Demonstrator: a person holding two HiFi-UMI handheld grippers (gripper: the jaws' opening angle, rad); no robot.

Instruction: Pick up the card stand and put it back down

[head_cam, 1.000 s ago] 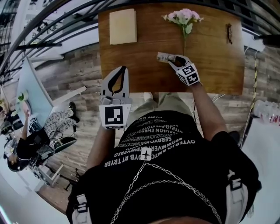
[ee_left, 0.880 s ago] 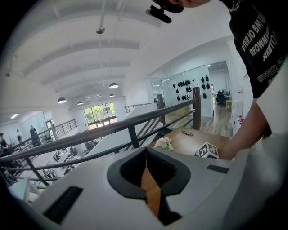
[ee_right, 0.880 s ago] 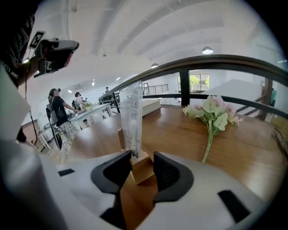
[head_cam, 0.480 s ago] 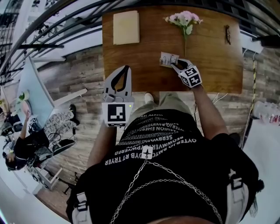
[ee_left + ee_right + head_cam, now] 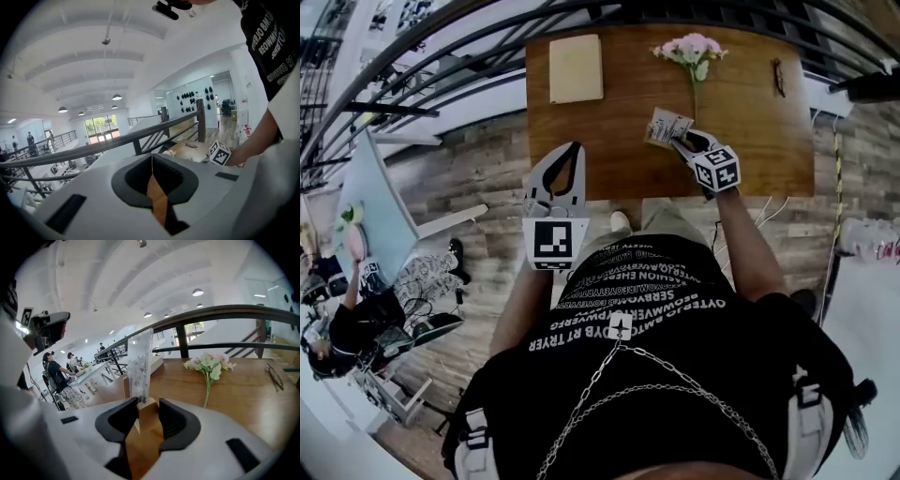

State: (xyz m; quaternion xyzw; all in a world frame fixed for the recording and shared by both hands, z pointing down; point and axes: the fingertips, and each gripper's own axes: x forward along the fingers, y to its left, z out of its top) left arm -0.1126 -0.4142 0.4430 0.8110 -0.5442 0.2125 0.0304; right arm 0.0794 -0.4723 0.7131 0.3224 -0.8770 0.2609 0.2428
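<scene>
Raised off table (image 5: 750, 141), card stand (image 5: 667, 125) — pinched by right gripper (image 5: 681, 141), left gripper (image 5: 570, 150) closed.

Your table (image 5: 750, 141) is warm brown wood grain. At its upper left lies a pale cream pad (image 5: 576, 67); at top centre, pink flowers (image 5: 694, 47) with green leaves. Your card stand (image 5: 667, 127) has a light tan wooden base and a white speckled card. Your left gripper (image 5: 572, 148) and right gripper (image 5: 682, 141) are white, black inside the jaws, with black-and-white square markers.
</scene>
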